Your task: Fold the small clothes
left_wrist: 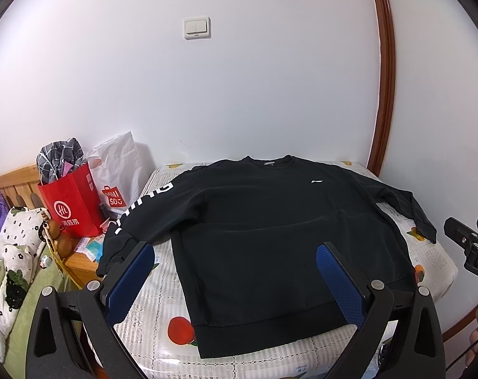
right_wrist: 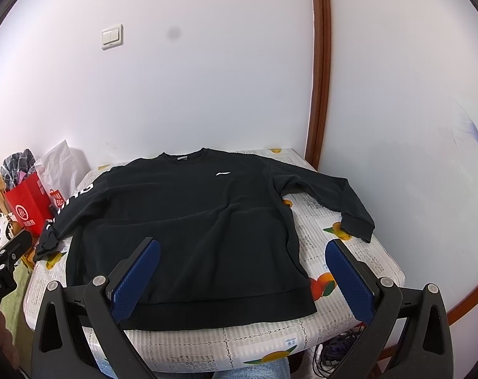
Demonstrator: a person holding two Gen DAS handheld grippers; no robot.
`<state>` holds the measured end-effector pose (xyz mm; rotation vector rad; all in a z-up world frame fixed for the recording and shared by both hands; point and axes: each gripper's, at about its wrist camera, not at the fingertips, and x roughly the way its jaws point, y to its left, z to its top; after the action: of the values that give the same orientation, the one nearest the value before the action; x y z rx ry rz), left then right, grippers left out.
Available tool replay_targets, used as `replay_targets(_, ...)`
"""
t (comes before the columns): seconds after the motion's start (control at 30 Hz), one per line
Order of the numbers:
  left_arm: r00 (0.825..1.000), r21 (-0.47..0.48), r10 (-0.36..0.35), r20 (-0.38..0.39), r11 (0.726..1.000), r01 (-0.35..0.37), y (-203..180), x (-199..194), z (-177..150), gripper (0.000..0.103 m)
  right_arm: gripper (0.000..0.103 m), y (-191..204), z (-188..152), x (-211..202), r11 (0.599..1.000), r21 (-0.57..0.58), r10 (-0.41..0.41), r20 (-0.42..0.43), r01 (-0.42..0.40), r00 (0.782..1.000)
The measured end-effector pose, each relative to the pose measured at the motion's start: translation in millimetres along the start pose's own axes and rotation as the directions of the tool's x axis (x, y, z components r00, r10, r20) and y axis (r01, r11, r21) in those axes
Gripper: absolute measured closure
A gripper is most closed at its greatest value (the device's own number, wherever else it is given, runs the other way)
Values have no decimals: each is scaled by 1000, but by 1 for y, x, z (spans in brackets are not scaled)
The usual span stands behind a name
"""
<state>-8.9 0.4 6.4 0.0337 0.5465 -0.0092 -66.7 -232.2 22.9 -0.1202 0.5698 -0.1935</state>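
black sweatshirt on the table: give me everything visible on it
The black sweatshirt lies flat and unfolded, front up, on the fruit-print table cover. Crew neck toward the wall, ribbed hem nearest the cameras. Small white logo on the chest, white lettering down one sleeve, whose cuff hangs off the table edge; the other sleeve lies bent on the cover. Soft knit look, lightly creased. Neither gripper touches it.

I count one black sweatshirt (left_wrist: pixel 270 221), two grippers, one red bag (left_wrist: pixel 73 203), one white bag (left_wrist: pixel 119 170), one light switch (left_wrist: pixel 197 27).
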Motion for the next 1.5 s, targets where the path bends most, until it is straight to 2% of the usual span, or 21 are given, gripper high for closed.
replay_targets(0.5,1000,-7,-6,-6,1000,6,2,2,0,0,0,6,3,12,1000,-21,-3,-12,3,1000)
replay_targets(0.63,1000,-15,2,-20,1000,-2,10,16,3,0,0,13,7,26,999,-30,13,-22,-14,1000)
replay_targets(0.8,997,-36,-1,-83,999,-2,26,52,5,0,0,22,10,62,999,-37,35,-66,-37,997)
replay_targets(1.0,981,-41,48,-185,998,-57,58,109,-12,4,0,35,3,116,998,-44,47,-145,-54,988)
replay_targets(1.17,957,-64,118,-265,988,-139,106,153,-27,4,0,53,-3,151,995,-72,48,-186,-62,981)
replay_targets(1.3,938,-37,187,-292,978,-207,142,179,-38,5,0,67,-5,169,993,-89,52,-210,-72,976)
replay_targets(1.4,929,-10,187,-320,980,-200,162,199,-48,8,0,75,-8,181,993,-88,50,-233,-72,971)
replay_targets(1.5,931,25,176,-321,984,-177,171,211,-57,8,0,81,-12,189,995,-84,32,-260,-56,965)
